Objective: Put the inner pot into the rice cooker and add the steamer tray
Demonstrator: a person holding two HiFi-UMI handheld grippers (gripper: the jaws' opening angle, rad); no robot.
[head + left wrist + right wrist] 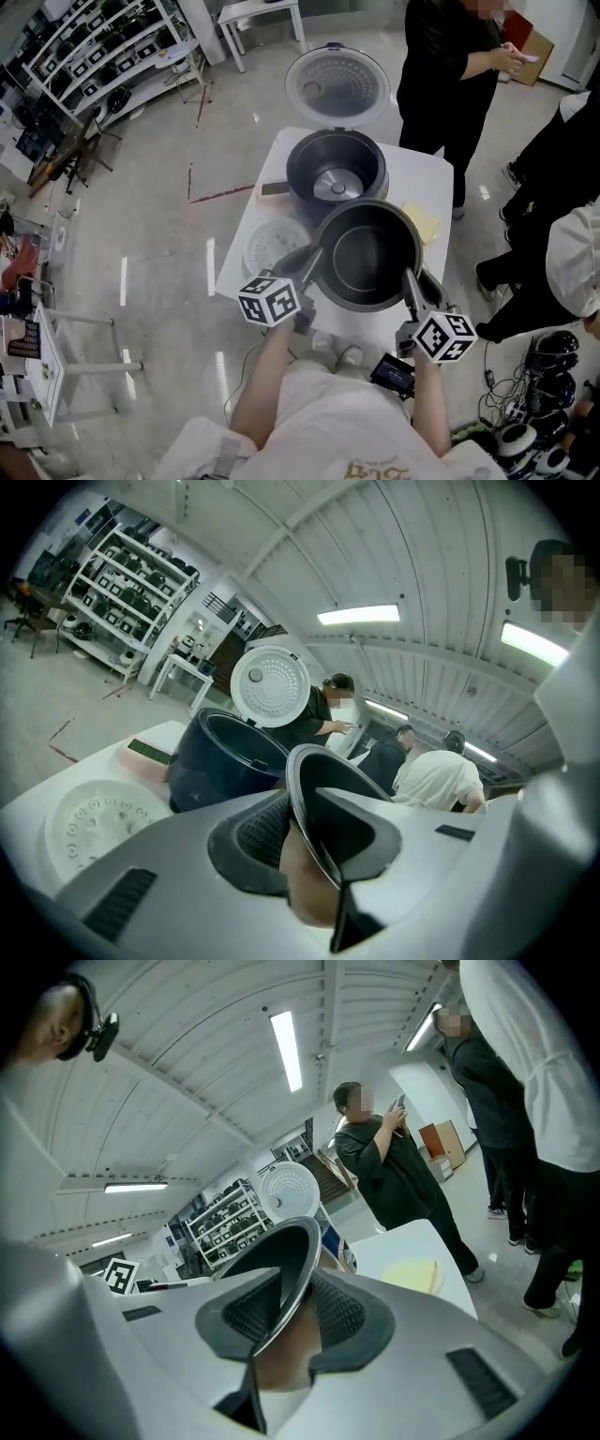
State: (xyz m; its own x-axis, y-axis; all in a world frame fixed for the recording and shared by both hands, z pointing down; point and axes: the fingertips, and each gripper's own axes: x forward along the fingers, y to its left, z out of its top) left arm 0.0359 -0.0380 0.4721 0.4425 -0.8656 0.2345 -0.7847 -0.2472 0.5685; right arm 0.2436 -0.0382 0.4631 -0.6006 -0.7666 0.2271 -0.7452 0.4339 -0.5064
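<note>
The inner pot (364, 255) is a round, dark, smooth-walled bowl with a thin metal rim. It is held up over the near part of the table (431, 173), just in front of the rice cooker (336, 169). The left tool (316, 256) clamps the rim on one side and the right tool (410, 277) clamps the opposite side. On each tool the ribbed dark pads press on the rim's inner and outer faces, so the jaws stand narrow on the thin lip. The cooker is a dark cylinder with a shiny disc at the bottom of its open well, and its perforated lid (337, 84) is tipped back. The steamer tray (274, 242), white, round and pierced with holes, lies on the table left of the pot. A flat, pale yellow piece (422, 222), perhaps a cloth, lies to the right.
</note>
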